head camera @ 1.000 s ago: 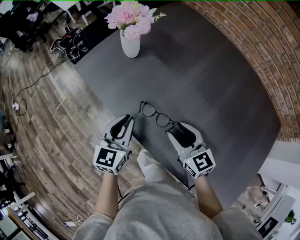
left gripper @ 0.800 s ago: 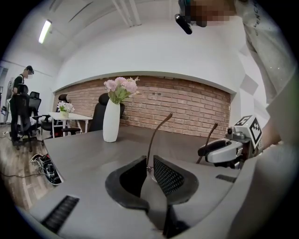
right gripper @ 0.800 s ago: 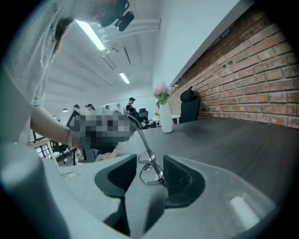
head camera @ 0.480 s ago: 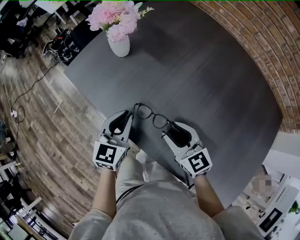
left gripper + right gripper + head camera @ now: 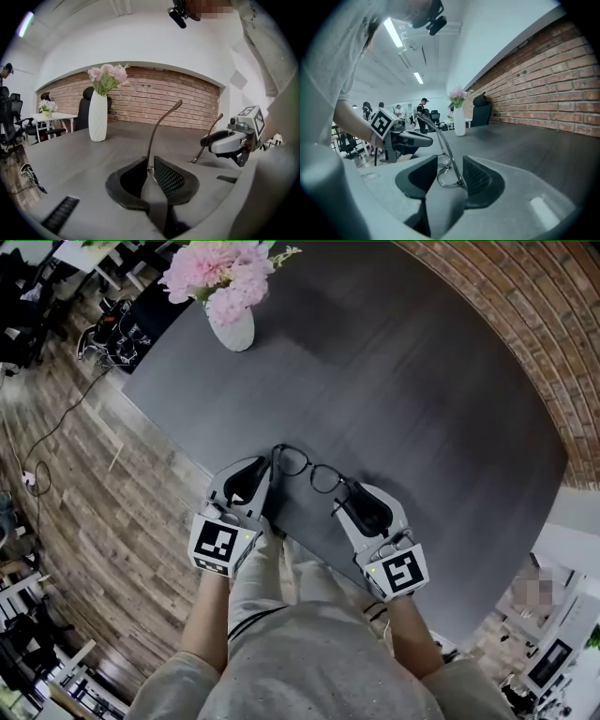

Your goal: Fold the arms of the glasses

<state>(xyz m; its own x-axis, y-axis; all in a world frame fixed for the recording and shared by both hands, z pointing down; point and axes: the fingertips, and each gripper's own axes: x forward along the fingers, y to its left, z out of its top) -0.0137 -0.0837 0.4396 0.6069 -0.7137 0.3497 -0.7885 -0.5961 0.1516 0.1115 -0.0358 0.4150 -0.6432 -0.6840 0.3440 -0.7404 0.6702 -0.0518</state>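
Down near the front edge of the dark grey matte surface point(image 5: 422, 409), thin dark-framed glasses with two round lenses point(image 5: 310, 471) rest between the two hand-held tools. They sit on their front, so the lens rims meet the surface and the two slim arms stand up from the hinges, spread and not folded. Each arm is a fine dark wire that curves at its tip. In the left gripper view both show: one arm point(image 5: 159, 124) rises from between that tool's jaws, and the other climbs further right, just before the other tool.

The grey left gripper point(image 5: 262, 468) lies at the frame's left end. Its black ribbed jaws point(image 5: 150, 161) are drawn in to a narrow slit, with the base of the arm pinched there at the hinge.

The grey right gripper point(image 5: 349, 498) lies at the frame's right end, and its tips point(image 5: 206, 139) appear beside the far arm from the left tool's camera. Its own camera shows the jaws point(image 5: 450, 164) standing apart. One wire lens rim lies flat in the gap, and the arm point(image 5: 447, 147) leans up and to the left from the hinge, its lower part touching the inner pad of the right-hand jaw. The left gripper point(image 5: 429, 139) is visible beyond it.

At the far corner of the surface, well apart from the glasses, stands a white vase of pink flowers point(image 5: 230, 329). A red brick wall point(image 5: 525, 324) borders the surface on the right, and wood-plank flooring point(image 5: 94, 484) lies on the left.
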